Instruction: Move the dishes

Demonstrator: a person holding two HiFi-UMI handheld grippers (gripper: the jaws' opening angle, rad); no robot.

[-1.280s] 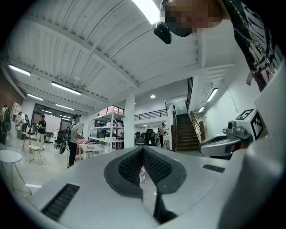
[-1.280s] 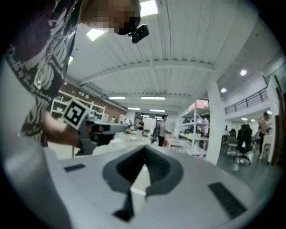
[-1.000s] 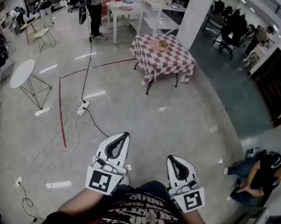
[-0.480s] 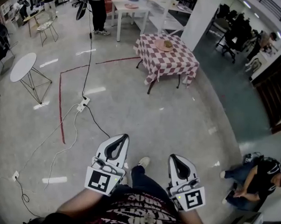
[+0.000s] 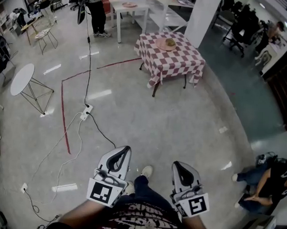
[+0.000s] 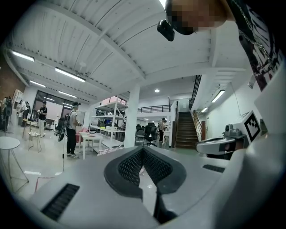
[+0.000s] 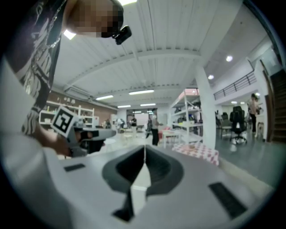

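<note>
A pink plate with a brownish item on it [image 5: 166, 43] sits on a table with a red-and-white checked cloth [image 5: 172, 61], far ahead across the floor. In the right gripper view the checked table [image 7: 196, 151] shows small at the right. My left gripper [image 5: 124, 149] and right gripper [image 5: 178, 165] are held close to my body, well short of the table. Both point forward, side by side. Each has its jaws shut with nothing between them, as the left gripper view [image 6: 143, 150] and the right gripper view [image 7: 144, 148] also show.
A round white side table [image 5: 20, 78] stands at the left. A power strip with cables [image 5: 85, 112] and a red tape line [image 5: 63, 108] cross the floor. A white pillar [image 5: 202, 17] and white table [image 5: 130, 5] stand behind; a person stands there [image 5: 96, 10], another sits at the lower right [image 5: 269, 181].
I have stepped forward: a leg and shoe now show between the grippers. Both grippers sit slightly lower in the head view and stay shut.
</note>
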